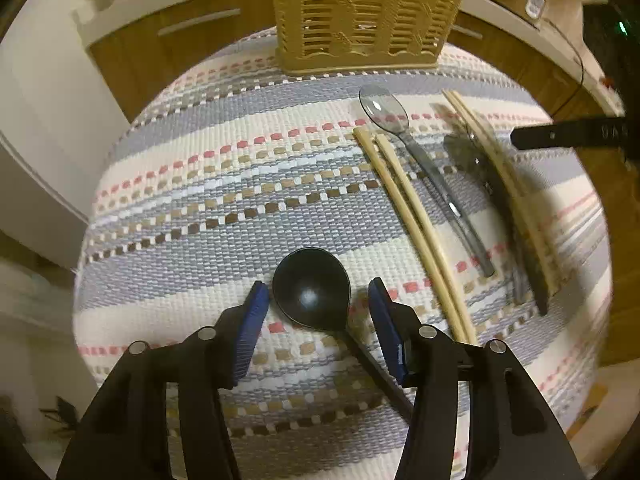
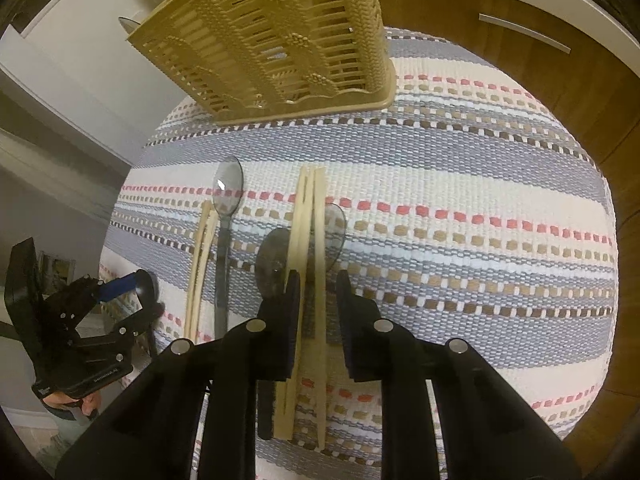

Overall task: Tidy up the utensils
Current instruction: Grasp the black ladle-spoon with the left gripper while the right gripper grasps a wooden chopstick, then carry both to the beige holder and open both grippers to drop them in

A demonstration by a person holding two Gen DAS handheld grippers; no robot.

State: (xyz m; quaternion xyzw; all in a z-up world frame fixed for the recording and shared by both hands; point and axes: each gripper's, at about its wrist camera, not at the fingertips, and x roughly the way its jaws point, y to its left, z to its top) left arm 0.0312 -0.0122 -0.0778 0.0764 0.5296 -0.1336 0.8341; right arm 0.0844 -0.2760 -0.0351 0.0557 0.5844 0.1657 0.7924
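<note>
A striped woven cloth (image 1: 208, 216) covers the table. Behind it stand brown cupboards (image 1: 168, 40) with metal handles (image 2: 524, 32).

Basket (image 1: 360, 16) top cropped; contents perhaps hidden

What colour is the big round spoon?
The big round spoon is black, seen best in the left wrist view.

Both wrist cameras look steeply down, close over one striped mat (image 1: 224, 184).
</note>
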